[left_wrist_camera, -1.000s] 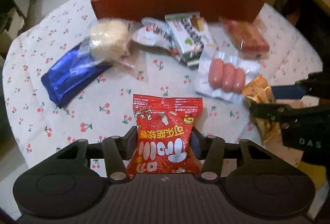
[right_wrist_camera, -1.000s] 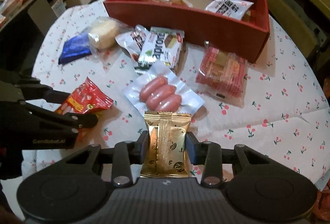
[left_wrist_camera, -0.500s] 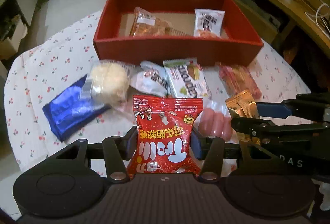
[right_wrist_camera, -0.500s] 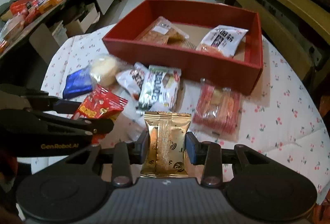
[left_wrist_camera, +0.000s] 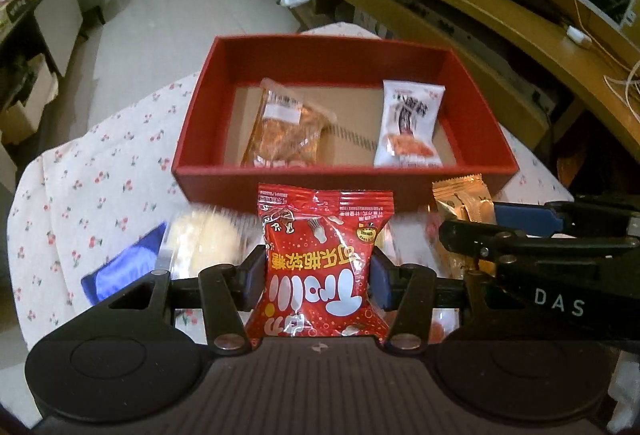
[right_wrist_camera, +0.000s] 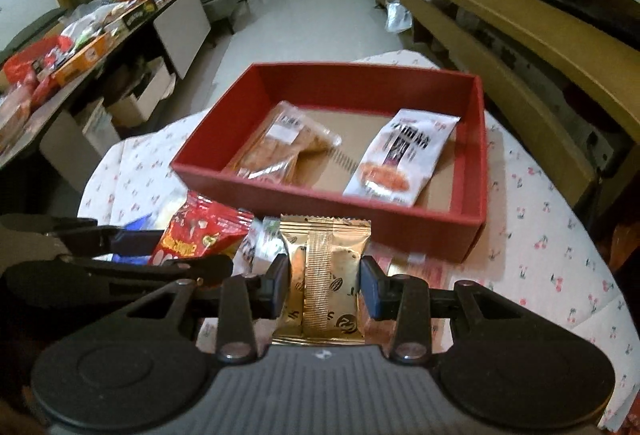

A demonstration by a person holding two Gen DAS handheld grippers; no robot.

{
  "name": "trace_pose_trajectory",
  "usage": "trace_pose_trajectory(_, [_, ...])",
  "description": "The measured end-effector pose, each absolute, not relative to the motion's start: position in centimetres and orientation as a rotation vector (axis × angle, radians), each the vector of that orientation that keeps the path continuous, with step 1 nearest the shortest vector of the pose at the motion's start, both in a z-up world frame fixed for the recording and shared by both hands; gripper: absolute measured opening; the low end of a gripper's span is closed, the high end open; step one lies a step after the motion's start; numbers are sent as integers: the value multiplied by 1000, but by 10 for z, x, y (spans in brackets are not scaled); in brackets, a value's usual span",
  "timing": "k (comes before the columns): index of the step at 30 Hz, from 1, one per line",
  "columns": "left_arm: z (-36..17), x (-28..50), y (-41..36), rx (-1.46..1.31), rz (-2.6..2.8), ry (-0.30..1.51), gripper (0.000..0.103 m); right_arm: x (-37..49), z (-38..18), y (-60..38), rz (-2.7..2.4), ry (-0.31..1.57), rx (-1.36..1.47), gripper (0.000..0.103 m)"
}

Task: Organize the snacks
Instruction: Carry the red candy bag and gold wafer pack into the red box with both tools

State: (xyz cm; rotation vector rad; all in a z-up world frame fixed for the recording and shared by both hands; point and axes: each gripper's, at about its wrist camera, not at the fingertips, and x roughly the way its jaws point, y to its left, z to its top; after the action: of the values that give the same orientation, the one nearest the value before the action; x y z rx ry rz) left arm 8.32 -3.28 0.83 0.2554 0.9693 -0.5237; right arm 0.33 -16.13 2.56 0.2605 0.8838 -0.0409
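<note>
The left claw (left_wrist_camera: pixel 318 273) is clamped on a red candy bag (left_wrist_camera: pixel 320 267), the right claw (right_wrist_camera: pixel 325 285) on a gold wafer packet (right_wrist_camera: pixel 326 275), both held up just short of the red box's (left_wrist_camera: pixel 280 187) near wall. Inside the box lie a clear pastry pack (left_wrist_camera: pixel 286 131) and a white snack pouch (left_wrist_camera: pixel 408 125). Compared with a second ago, both claws sit higher and closer to the box, above the cherry-print surface (left_wrist_camera: pixel 100 171).

Red candy bag (left_wrist_camera: pixel 322 267) and gold wrapper (right_wrist_camera: pixel 325 281) upright, clamped before the red box (left_wrist_camera: pixel 280 181).
</note>
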Motion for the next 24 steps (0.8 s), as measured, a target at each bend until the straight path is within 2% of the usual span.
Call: trace_pose_trajectory(24, [20, 164, -79, 238, -444, 875, 57, 91, 36, -204, -129, 809, 293, 53])
